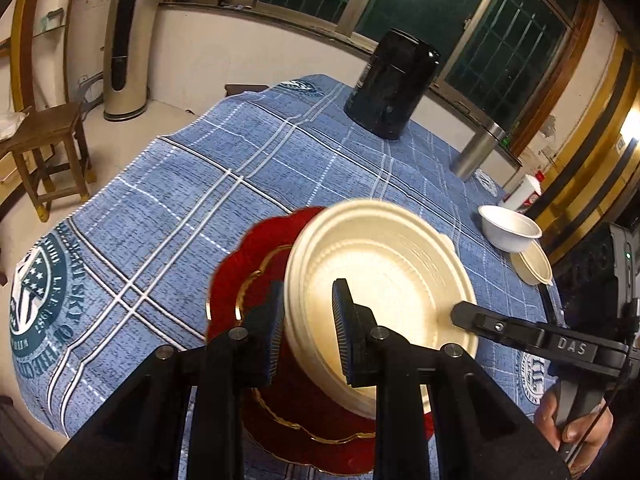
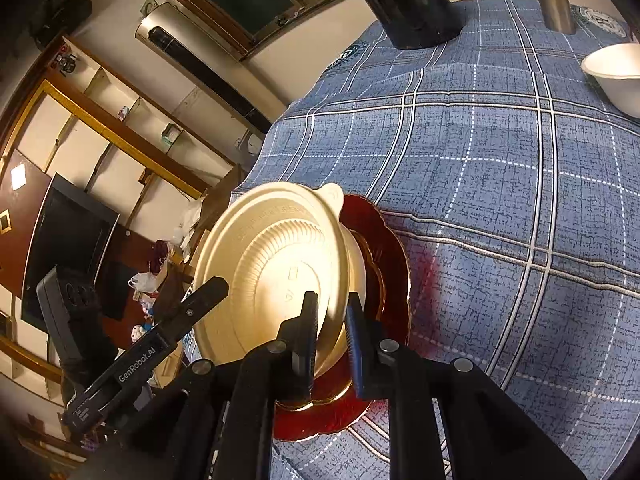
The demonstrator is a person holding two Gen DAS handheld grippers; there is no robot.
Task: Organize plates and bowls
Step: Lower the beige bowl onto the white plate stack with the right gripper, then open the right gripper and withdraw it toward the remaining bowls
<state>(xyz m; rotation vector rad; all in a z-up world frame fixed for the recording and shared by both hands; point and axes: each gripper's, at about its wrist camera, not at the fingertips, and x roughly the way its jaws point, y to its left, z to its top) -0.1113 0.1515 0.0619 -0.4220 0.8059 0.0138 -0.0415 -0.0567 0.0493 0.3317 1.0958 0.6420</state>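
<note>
A cream lidded bowl (image 1: 384,264) hangs tilted just over a red plate with a gold rim (image 1: 248,264) on the blue checked tablecloth. My left gripper (image 1: 308,320) is shut on the bowl's near rim, one pad outside and one on the lid. In the right wrist view the same bowl (image 2: 272,264) covers most of the red plate (image 2: 392,264). My right gripper (image 2: 332,326) straddles the opposite rim with its pads slightly apart from it. Whether the bowl's base touches the plate is hidden. Each gripper's finger shows in the other's view.
A white bowl (image 1: 510,228) stands on a cream lid (image 1: 534,268) at the table's right edge. Behind are a black cylinder (image 1: 390,88), a metal cylinder (image 1: 476,152) and a red-capped bottle (image 1: 524,194). A wooden stool (image 1: 48,148) stands left of the table.
</note>
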